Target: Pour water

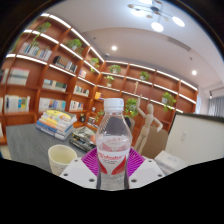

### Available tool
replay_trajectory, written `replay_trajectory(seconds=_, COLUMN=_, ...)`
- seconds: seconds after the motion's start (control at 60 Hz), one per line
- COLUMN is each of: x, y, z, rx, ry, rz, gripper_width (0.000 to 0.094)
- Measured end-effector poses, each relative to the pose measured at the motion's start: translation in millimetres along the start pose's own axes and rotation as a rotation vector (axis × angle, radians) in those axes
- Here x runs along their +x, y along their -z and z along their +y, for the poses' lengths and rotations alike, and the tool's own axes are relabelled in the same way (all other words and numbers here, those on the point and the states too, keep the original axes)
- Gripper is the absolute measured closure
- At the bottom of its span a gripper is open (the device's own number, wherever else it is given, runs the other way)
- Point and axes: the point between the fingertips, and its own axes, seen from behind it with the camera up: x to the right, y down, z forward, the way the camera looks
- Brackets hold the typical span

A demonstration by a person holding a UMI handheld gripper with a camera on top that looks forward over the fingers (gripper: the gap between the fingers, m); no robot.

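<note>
A clear plastic water bottle (pixel 113 140) with a white cap and a red and white label stands upright between my fingers. Both magenta pads (pixel 92 160) press against its sides, so my gripper (pixel 113 168) is shut on it. The bottle's base is hidden below the fingers, so I cannot tell whether it rests on the table. A pale paper cup (pixel 62 157) stands on the grey table (pixel 25 145) to the left of the bottle, close to my left finger. The cup is upright and its mouth is open.
A stack of books (pixel 55 122) lies on the table behind the cup. A wooden artist's mannequin (pixel 147 125) stands behind the bottle to the right. An open laptop (pixel 195 140) sits at the right. Lit bookshelves (pixel 45 70) line the back walls.
</note>
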Motion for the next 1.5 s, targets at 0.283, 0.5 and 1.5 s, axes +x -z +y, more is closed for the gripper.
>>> replay_trajectory(seconds=0.283, x=8.1, y=-3.6, z=51.1, rx=0.008, ry=-0.326, rz=-0.071, gripper_width=0.0596)
replay_trajectory(seconds=0.5, x=6.4, y=-1.0, z=66.6, rx=0.038, ry=-0.362, rz=-0.063, gripper_width=0.0582)
replay_trajectory(seconds=1.5, x=38.5, y=162.3, z=53.8, rx=-0.053, ry=-0.355, rz=0.272, gripper_width=0.0148)
